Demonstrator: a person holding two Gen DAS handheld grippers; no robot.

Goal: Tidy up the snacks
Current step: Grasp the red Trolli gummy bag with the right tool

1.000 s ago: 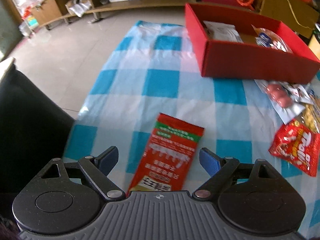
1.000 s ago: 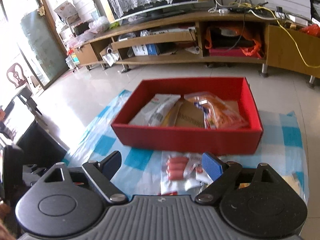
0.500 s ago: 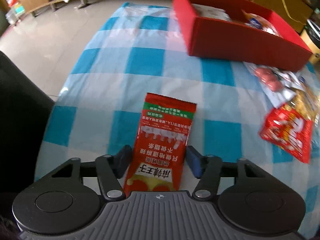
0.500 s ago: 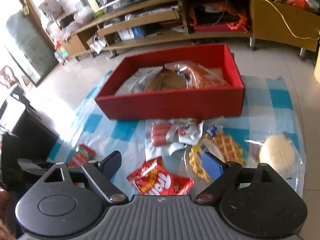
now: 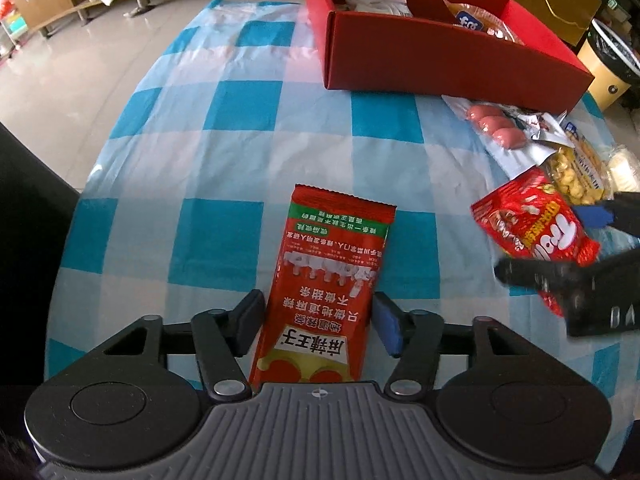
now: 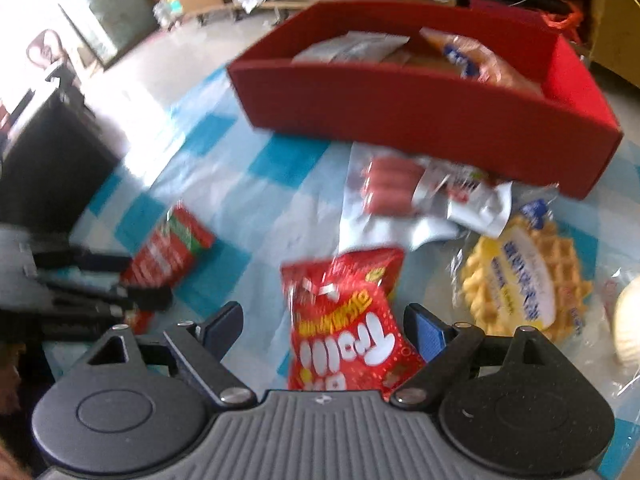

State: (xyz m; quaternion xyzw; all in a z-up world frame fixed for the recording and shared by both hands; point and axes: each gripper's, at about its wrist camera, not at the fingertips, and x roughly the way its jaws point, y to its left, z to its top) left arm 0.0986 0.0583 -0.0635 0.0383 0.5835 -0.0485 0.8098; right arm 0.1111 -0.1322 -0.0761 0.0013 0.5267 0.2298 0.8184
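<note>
Between our left gripper's (image 5: 318, 322) fingers lies the red spicy-strip packet (image 5: 326, 292), flat on the checked cloth (image 5: 224, 152); both pads sit right at its long edges, though whether they truly pinch it we cannot tell. We see its printed face upside down, its green-banded end pointing to 12 o'clock.

Over on the right, the right gripper (image 6: 322, 330) has its fingers spread wide, and the red Trolli bag (image 6: 344, 320) lies between them, nearer the blue pad (image 6: 426, 334) at 3 o'clock, with open cloth beside the other one. That view is blurred, so touch is hard to judge.

Moving outward from the bag: at 12 o'clock we have the sausage pack (image 6: 394, 190), its clear wrapper just meeting the bag's top edge. At 2 o'clock sits the waffle packet (image 6: 528, 276), and beyond it, at the frame's 3 o'clock edge, a pale round bun (image 6: 628, 328) in clear wrap.

Farther back at 12 o'clock stands the red box (image 6: 420, 116), open-topped on the counter, with a white packet (image 6: 352, 46) and an orange-and-blue packet (image 6: 476, 60) inside.

From the left wrist view, the right gripper shows at 3 o'clock, straddling the Trolli bag.
</note>
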